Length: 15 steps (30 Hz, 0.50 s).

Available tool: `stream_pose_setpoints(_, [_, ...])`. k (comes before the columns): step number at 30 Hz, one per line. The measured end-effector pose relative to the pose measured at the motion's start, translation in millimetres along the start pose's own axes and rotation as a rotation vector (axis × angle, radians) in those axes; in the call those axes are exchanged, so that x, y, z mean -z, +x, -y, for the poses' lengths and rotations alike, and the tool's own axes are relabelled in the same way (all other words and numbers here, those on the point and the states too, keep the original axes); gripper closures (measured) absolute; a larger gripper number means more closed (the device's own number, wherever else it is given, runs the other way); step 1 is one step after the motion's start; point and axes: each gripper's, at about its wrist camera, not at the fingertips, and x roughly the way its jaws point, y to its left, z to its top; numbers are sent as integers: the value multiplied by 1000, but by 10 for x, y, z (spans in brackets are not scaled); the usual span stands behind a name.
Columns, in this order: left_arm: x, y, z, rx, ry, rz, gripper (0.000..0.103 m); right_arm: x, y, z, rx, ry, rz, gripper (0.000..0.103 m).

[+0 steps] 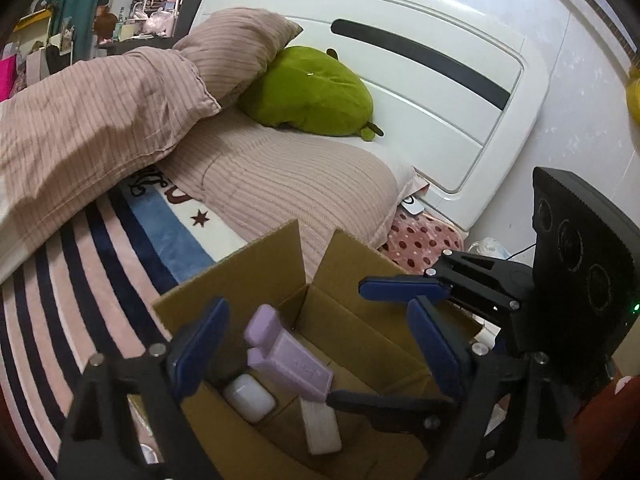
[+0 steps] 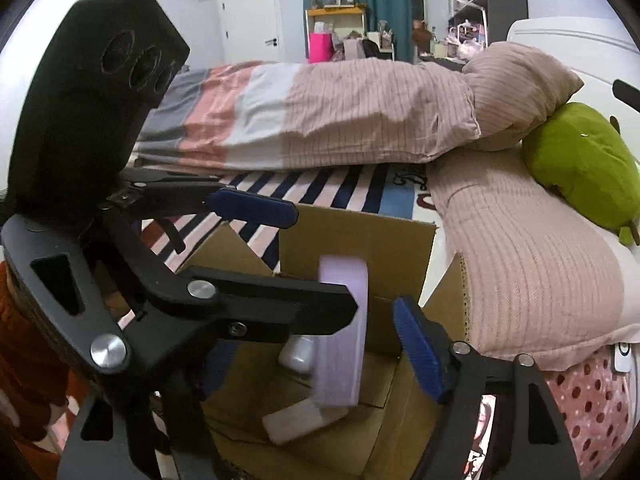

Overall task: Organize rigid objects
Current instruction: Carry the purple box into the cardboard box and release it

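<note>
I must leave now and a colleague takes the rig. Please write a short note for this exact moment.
Left claw: open, holds nothing, above the cardboard box.
Right claw: open, holds nothing, also above the box.
In the box: purple case, white rounded case, pale flat block.
Done: these three are inside.
Left: no other loose object is visible; flaps are open.

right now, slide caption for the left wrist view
Open left hand-held gripper above cardboard box holding a purple case and white items, on a bed.

Lilac case, brown cardboard box, green plush, striped blanket.
</note>
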Motion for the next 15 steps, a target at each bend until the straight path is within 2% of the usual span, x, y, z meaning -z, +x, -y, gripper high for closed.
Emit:
stream_pose_setpoints(7, [70, -246, -25, -35, 1, 38, 14, 19, -86, -132, 9, -23, -1, 31])
stream_pose_setpoints(12, [202, -605, -94, -63, -2, 93, 14, -30, -141, -372, 16, -48, -6, 31])
stream_pose_setpoints(15, [343, -949, -222, -84, -21, 146, 14, -107, -152, -611, 12, -75, -3, 31])
